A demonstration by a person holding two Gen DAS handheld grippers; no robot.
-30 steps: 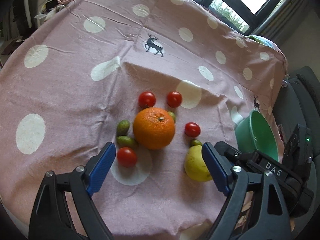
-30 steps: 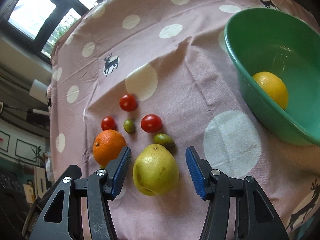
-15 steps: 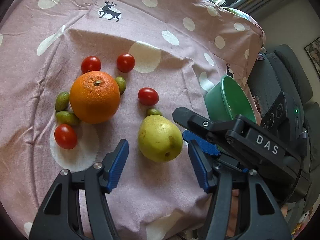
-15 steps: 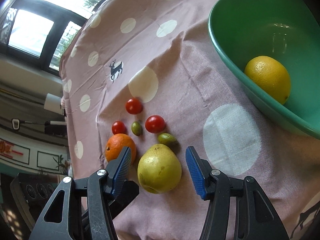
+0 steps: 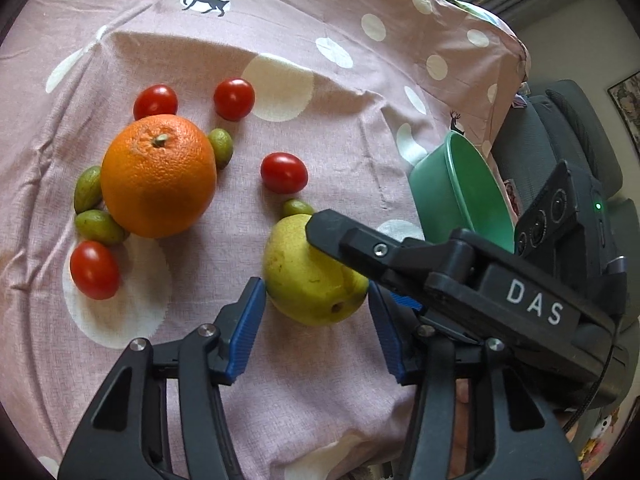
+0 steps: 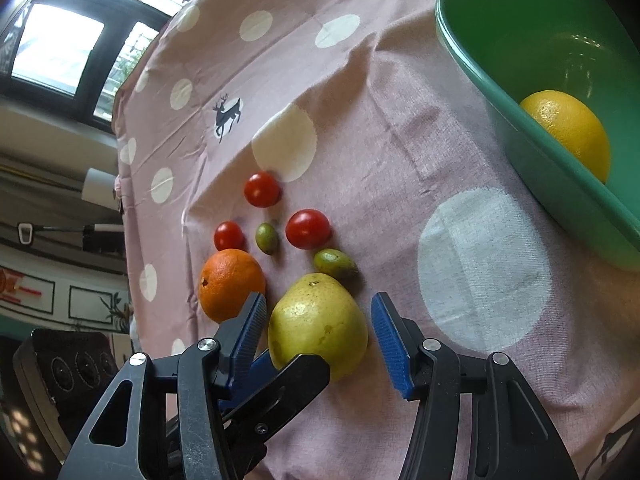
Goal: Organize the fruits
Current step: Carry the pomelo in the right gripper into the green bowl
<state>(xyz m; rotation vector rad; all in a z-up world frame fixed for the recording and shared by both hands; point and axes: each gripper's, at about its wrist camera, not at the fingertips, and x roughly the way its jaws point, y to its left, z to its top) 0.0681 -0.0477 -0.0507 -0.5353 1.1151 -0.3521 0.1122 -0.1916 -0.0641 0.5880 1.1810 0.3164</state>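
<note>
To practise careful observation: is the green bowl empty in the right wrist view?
No, a yellow citrus fruit lies inside the green bowl.

Daylit dark-framed window (image 6: pixel 60 48) behind pink dotted tablecloth (image 5: pixel 360 128); grey sofa (image 5: pixel 576 128) at rt.

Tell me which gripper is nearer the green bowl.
Right. The right gripper straddles the pear from the side of the green bowl; the left gripper, jaws closing around the same pear, comes from the side away from it.

Desk under pink dotted cloth (image 5: pixel 360 128): orange (image 5: pixel 158 176), pear (image 5: pixel 308 280), cherry tomatoes (image 5: pixel 284 173), small green fruits (image 5: pixel 221 147) frame centre-left; green bowl (image 5: pixel 456 188) right.
</note>
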